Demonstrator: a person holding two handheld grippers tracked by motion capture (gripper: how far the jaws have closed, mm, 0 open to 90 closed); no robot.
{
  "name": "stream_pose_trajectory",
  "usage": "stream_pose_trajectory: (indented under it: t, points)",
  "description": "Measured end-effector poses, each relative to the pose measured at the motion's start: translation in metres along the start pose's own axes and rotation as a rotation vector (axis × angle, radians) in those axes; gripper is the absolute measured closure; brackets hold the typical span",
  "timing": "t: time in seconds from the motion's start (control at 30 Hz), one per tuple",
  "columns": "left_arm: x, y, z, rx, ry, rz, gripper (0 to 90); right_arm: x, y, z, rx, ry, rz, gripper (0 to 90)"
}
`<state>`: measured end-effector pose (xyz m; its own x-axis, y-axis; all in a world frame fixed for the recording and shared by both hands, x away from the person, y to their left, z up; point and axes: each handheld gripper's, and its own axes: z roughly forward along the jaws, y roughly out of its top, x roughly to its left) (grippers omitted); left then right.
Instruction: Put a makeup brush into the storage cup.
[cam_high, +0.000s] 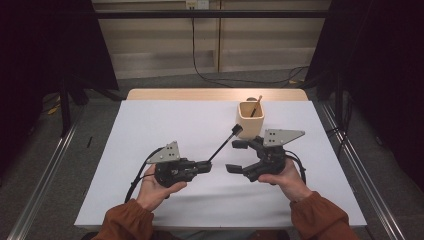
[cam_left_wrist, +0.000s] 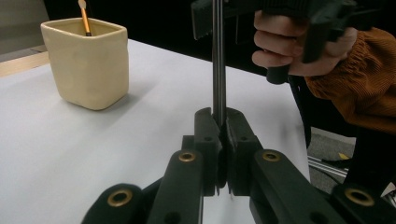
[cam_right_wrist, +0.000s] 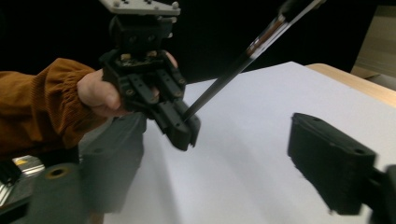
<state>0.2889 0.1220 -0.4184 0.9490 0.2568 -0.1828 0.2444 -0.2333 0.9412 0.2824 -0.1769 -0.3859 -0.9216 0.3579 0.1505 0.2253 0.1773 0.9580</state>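
My left gripper (cam_high: 205, 165) is shut on the lower end of a long black stick (cam_high: 223, 144), which slants up and right to a thicker tip near the cup. In the left gripper view the jaws (cam_left_wrist: 222, 122) pinch the stick (cam_left_wrist: 218, 70) upright. My right gripper (cam_high: 236, 156) is open, its jaws either side of the stick's line but apart from it. Its own view shows two spread fingers (cam_right_wrist: 329, 161), with the left gripper (cam_right_wrist: 180, 123) and stick (cam_right_wrist: 238, 65) beyond. A cream square cup (cam_high: 250, 119) (cam_left_wrist: 88, 60) holds an orange-handled stick (cam_left_wrist: 85, 19).
A white sheet (cam_high: 165, 125) covers the table, with a wooden edge (cam_high: 215, 94) at the far side. Metal rails (cam_high: 45, 170) run along both sides on the floor. Orange sleeves (cam_high: 125, 222) come in from the near edge.
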Motion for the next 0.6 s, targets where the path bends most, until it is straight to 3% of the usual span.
stream_pose_trajectory:
  t: [0.1, 0.23, 0.6]
  points:
    - [0.0006, -0.0008, 0.0016, 0.004, 0.004, 0.001, 85.4, -0.0016, 0.0015, 0.0033, -0.012, 0.013, 0.012, 26.6]
    - [0.0008, -0.0019, 0.0032, 0.013, 0.005, 0.009, 85.5, -0.0029, 0.0030, 0.0060, -0.033, 0.027, 0.028, 40.3]
    - [-0.0009, -0.0037, 0.0063, 0.016, -0.009, 0.015, 85.5, -0.0081, 0.0083, 0.0043, -0.065, 0.022, 0.069, 57.3]
